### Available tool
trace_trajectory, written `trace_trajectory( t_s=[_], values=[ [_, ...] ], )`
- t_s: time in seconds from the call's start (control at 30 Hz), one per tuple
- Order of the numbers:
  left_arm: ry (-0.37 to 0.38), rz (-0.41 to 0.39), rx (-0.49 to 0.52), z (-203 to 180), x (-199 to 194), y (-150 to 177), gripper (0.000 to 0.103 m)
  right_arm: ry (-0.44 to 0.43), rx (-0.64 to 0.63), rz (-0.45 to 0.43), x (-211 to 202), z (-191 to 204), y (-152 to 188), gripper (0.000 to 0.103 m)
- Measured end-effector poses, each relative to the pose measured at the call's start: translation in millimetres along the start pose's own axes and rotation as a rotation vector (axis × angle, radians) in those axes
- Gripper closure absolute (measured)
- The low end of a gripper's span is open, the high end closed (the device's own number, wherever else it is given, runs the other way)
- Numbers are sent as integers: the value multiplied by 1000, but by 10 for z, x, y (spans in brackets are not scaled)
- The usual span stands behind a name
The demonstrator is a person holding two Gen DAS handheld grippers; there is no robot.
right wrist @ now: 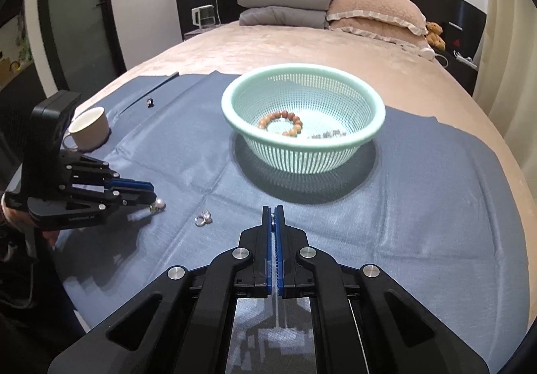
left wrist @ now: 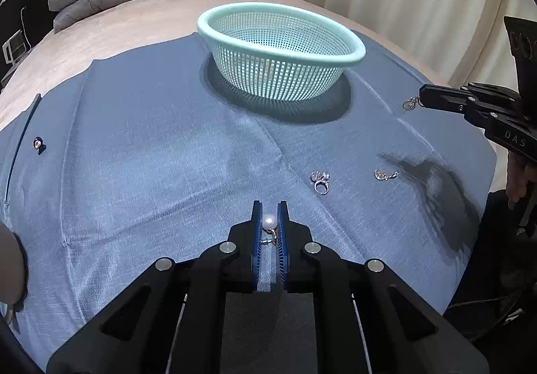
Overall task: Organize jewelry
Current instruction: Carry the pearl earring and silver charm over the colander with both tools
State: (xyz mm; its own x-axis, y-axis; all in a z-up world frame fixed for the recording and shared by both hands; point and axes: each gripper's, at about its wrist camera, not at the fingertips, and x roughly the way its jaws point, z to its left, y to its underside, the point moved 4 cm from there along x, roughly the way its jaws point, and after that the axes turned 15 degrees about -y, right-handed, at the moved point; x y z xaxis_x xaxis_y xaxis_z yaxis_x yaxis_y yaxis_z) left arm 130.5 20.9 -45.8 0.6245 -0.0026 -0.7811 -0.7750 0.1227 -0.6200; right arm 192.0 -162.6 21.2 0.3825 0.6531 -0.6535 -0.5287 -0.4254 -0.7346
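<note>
My left gripper (left wrist: 269,211) is shut on a pearl ring (left wrist: 269,222), held just above the blue cloth (left wrist: 151,172); it also shows in the right wrist view (right wrist: 156,201). My right gripper (right wrist: 274,209) is shut on a small silver charm (left wrist: 410,103) that hangs from its tip, right of the mint basket (left wrist: 355,51). The basket (right wrist: 235,112) holds a wooden bead bracelet (right wrist: 281,124) and a dark bead string (right wrist: 330,134). A silver ring cluster (left wrist: 320,182) and a silver earring (left wrist: 385,175) lie on the cloth ahead of my left gripper.
A small pearl piece (left wrist: 37,143) lies at the cloth's far left. A beige mug (right wrist: 90,129) stands on the cloth's left part, behind my left gripper. Pillows (right wrist: 376,16) and folded grey quilts (right wrist: 285,4) lie at the head of the bed.
</note>
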Motion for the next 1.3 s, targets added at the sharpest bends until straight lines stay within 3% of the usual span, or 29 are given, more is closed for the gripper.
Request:
trace_trajectory(
  t_s=[0.33,0.67,0.77,0.97,1.13,1.3],
  values=[
    [-16,-73,39,26,-175,-477,93,5,-62,-82,-78,-21,-497,101],
    [29,43,55,-28,135,12,93,-12,-61,-99,1,-106,-667,101],
    [11,69,75,-83,235,82,89,-15,-59,-99,29,-83,-672,101],
    [4,64,66,-108,230,103,91,-12,-61,-97,50,-103,-685,101],
    [11,28,38,-11,76,-116,91,-10,-57,-101,78,-149,-719,101],
    [4,-65,69,18,-154,-662,91,-10,-46,-115,117,-242,-789,101]
  ],
)
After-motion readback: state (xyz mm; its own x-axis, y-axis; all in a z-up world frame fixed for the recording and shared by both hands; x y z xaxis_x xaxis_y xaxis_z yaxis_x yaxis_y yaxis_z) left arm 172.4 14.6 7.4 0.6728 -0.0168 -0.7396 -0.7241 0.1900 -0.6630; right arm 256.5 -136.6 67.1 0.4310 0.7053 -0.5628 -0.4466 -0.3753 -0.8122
